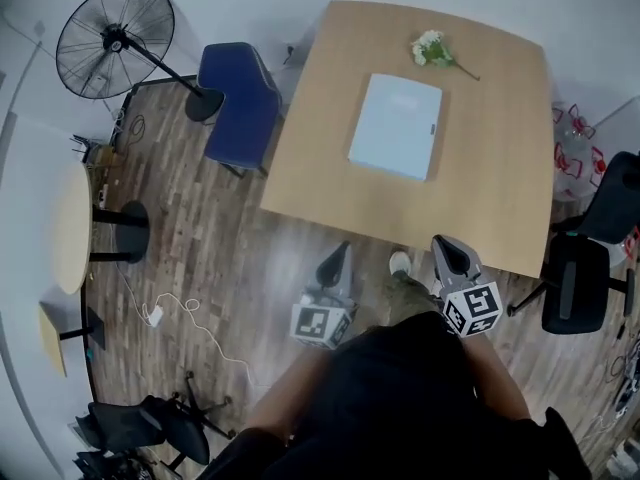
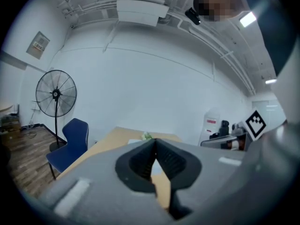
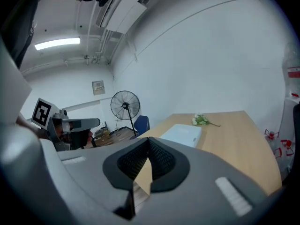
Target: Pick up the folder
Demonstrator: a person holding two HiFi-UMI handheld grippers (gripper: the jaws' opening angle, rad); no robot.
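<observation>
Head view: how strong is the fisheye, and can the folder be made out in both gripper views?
Head view: strong barrel distortion, the table edges bow, light is even, and the folder is sharp. Left gripper view: dark vignette at the corners, and the left gripper sits near and soft, hiding most of the folder. Right gripper view: folder clear, ceiling strip light blown out.

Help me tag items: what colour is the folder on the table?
Light blue rectangular folder; clearest in the head view.

Bare wood rings the flat light-blue folder [image 1: 396, 125] on the pale wooden tabletop [image 1: 335, 188], widest along its lower edge. A dark blue chair [image 1: 240, 103] blocks the left side and black office chairs [image 1: 575, 288] the right, while a white flower sprig [image 1: 435, 51] lies above.
</observation>
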